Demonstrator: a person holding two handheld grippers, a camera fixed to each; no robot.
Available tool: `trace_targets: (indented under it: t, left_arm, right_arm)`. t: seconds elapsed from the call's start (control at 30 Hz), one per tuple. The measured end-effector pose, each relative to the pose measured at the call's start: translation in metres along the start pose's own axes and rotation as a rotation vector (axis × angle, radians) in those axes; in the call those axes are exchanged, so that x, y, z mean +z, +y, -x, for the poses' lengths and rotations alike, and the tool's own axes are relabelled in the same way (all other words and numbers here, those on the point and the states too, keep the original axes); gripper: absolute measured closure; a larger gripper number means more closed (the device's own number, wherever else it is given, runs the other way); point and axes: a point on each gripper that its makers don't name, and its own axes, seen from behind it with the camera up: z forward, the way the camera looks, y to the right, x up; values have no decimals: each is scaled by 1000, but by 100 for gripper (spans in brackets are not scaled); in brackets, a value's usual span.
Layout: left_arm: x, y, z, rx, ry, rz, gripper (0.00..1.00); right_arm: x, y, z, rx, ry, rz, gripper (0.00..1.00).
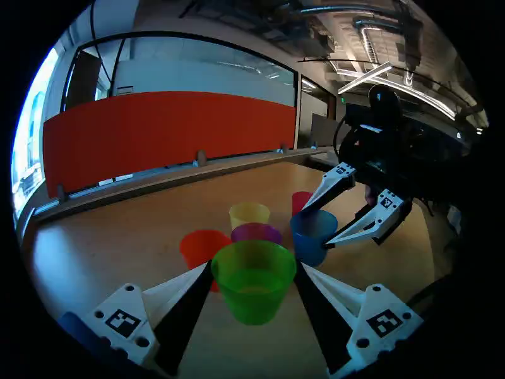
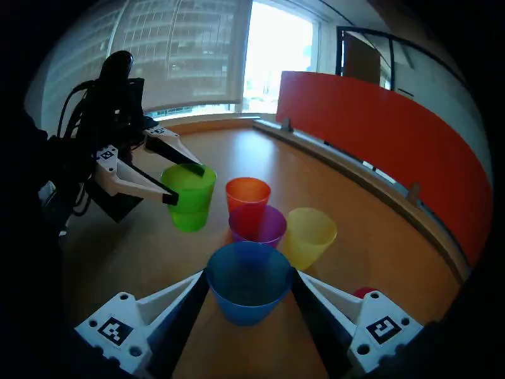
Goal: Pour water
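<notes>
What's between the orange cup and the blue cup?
The purple cup stands between the orange cup and the blue cup, as the right gripper view shows.

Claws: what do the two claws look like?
The left claw and right claw match: two long, pointed white fingers with black inner faces, each carrying a square black-and-white marker. Black cables loop behind the black body.
</notes>
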Motion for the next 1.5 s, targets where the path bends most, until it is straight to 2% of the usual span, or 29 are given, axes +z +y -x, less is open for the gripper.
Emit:
trace_targets:
  t: [0.3,0.8,1.5]
  left_arm:
    - [7,0,15,-9,-30,8,11]
    - [12,4,29,0,-58,13,11]
    - [17,11,42,58,-112,12,11]
  right_arm:
    - [8,-2,7,8,-8,-12,6]
    - [8,-4,19,12,-21,-17,6]
    - [2,-1,27,19,-38,-5,5]
